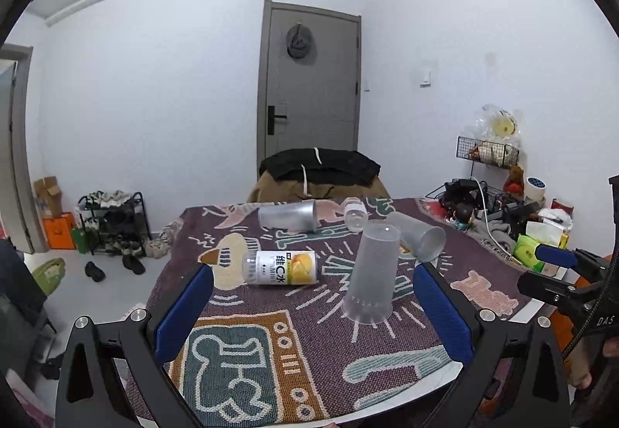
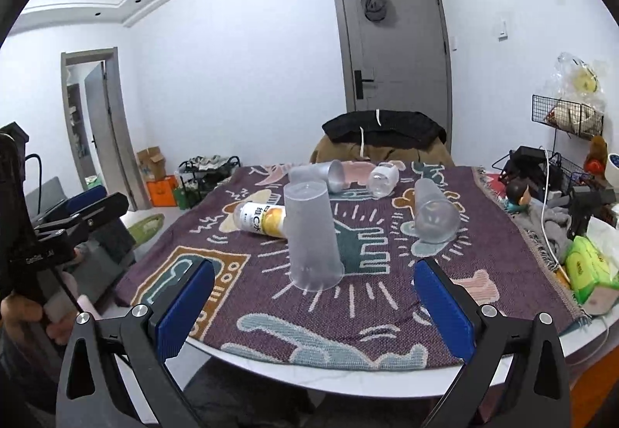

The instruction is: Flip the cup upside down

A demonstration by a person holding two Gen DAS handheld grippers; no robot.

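- The left gripper (image 1: 313, 296) is holding its two blue fingers (image 1: 183, 312) wide apart, and nothing is sitting between them.
- The right gripper (image 2: 314, 298) is also spreading its blue fingers (image 2: 445, 304) wide, with nothing in its grip.
- Both grippers are hanging low at the near edge of the table (image 2: 348, 383), apart from every cup.
- A frosted cup (image 2: 312, 236) is standing on the patterned cloth (image 2: 387, 312) with its mouth down and its closed bottom up, so it is looking flipped already.
- This standing cup is sitting right in front of the right gripper, almost in the middle of its open fingers. From the left gripper it is sitting off to the right side (image 1: 373, 273).
- So I am thinking the right gripper is the nearer one to it.
- Another cup (image 2: 435, 213) is lying on its side farther back and to the right, with its open mouth pointing toward the grippers. Its long way is running front to back.
- A third cup (image 2: 321, 174) is lying on its side near the far edge, running left to right.
- If one more cup needs flipping, the right gripper is looking closest to the lying cup on the right.
- A drink bottle (image 2: 261, 219) with a yellow label is lying just behind the standing cup.
- A small clear bottle (image 2: 383, 178) is lying near the far edge.
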